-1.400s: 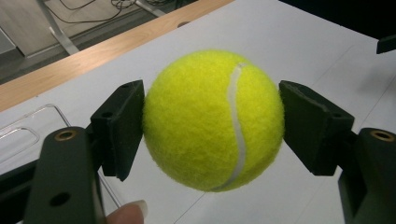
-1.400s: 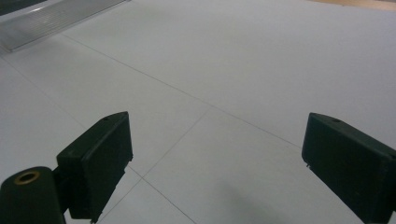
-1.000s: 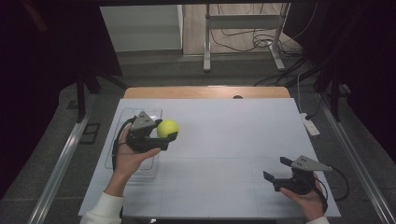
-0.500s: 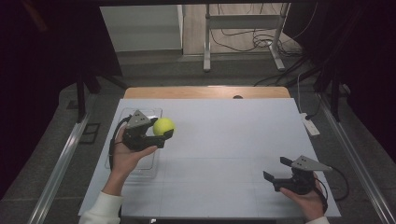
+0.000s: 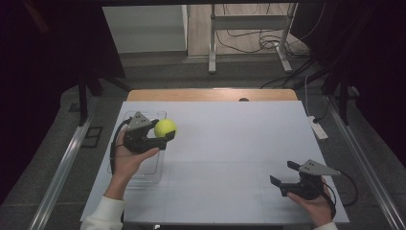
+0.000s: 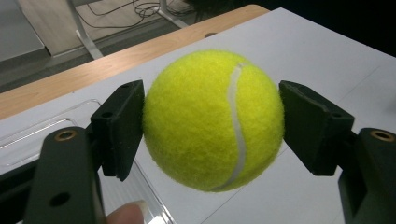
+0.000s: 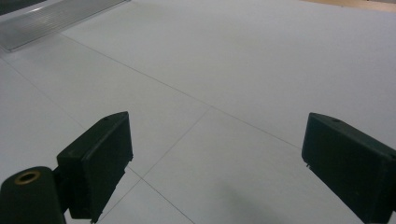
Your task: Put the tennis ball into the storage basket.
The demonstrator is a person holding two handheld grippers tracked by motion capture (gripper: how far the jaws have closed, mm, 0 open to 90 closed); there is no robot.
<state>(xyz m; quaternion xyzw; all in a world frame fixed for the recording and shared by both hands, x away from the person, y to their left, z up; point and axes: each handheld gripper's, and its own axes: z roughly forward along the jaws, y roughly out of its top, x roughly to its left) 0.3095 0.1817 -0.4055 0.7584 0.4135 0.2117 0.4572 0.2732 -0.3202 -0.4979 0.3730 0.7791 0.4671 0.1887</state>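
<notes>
The left gripper (image 5: 162,138) clamps the tennis ball (image 5: 165,128) by its sides, lifted just beside the clear tray (image 5: 149,168) for carrying, while the right gripper (image 5: 286,178) waits released, well apart from that tray.

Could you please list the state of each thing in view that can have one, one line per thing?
tennis ball: clamped between the left gripper's jaws, held off the table.
left gripper: shut on the tennis ball.
right gripper: open, nothing between its jaws, low over the white table top.
clear tray: lies flat on the table under the left hand, no contents visible.
</notes>
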